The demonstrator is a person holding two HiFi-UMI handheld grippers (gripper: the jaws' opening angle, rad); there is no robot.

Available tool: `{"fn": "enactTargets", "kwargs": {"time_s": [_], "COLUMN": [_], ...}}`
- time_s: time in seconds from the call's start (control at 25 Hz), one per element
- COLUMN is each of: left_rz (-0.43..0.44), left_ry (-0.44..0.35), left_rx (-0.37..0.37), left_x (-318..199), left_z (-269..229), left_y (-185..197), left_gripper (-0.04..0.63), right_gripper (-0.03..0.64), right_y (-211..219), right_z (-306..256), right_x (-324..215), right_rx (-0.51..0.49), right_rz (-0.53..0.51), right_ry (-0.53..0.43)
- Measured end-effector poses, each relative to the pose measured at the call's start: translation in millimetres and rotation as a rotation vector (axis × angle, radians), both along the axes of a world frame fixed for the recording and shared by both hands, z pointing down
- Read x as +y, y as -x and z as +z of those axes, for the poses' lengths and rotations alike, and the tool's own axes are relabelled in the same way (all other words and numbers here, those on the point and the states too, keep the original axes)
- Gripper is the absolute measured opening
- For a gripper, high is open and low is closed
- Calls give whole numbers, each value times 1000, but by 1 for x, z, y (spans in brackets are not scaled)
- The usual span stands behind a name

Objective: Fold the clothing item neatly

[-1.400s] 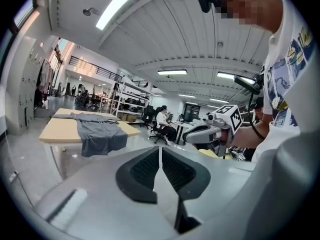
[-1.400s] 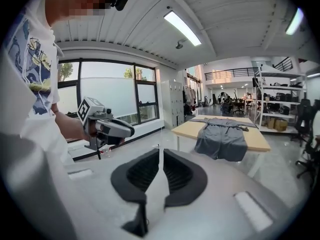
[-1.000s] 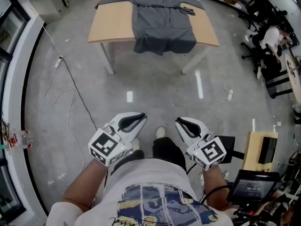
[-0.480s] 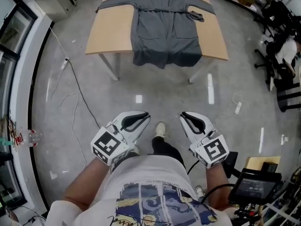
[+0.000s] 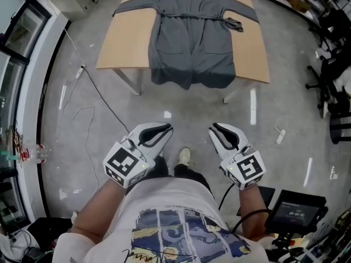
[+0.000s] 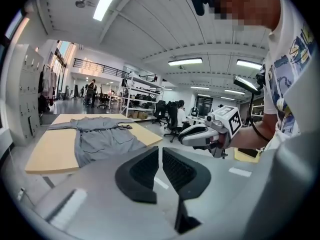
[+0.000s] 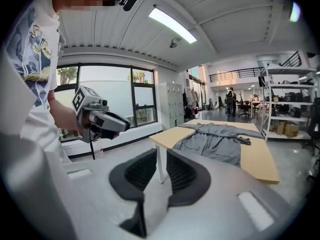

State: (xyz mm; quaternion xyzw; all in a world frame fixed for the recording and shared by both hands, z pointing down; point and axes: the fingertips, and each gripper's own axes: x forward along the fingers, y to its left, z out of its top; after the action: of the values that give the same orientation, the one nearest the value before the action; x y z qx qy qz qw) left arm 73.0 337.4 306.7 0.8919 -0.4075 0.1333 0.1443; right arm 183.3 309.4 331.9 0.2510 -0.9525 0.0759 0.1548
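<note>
I stand on the concrete floor (image 5: pixel 181 103), well back from the tabletop (image 5: pixel 126 43). The grey robe (image 5: pixel 192 37) lies spread flat on it, sleeves out, hem hanging over the near edge. My left gripper (image 5: pixel 164 128) has its fingers (image 6: pixel 140 174) clenched on nothing. My right gripper (image 5: pixel 215 128) is opening its fingers, nothing between them.

Wooden table (image 5: pixel 127 44) with a grey robe (image 5: pixel 193 45) spread flat on it

The pale tabletop stands on white legs (image 5: pixel 131 82) on a concrete floor (image 5: pixel 186 116). The robe lies front up along the table's middle, collar at the far edge and hem hanging over the near edge. Its sleeves stretch out towards the far left corner and the right edge. A belt (image 5: pixel 192 16) crosses the waist, and its loose end (image 5: pixel 236 23) rests on the bare wood just right of the robe. A white cable (image 5: pixel 82 111) trails across the floor left of the table.
</note>
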Motion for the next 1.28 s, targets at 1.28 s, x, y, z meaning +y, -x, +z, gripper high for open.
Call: {"fn": "enactTargets", "kwargs": {"time_s": [1.28], "left_rz": [199], "left_ry": [36], "left_rx": [32], "left_x": [-206], "left_z": [24], "left_y": [117], "left_gripper": [31], "right_gripper": [49], "right_y": [46], "right_z": [13], "right_x": [-252], "right_rx": [153], "right_rz": [354], "right_ry": [44]}}
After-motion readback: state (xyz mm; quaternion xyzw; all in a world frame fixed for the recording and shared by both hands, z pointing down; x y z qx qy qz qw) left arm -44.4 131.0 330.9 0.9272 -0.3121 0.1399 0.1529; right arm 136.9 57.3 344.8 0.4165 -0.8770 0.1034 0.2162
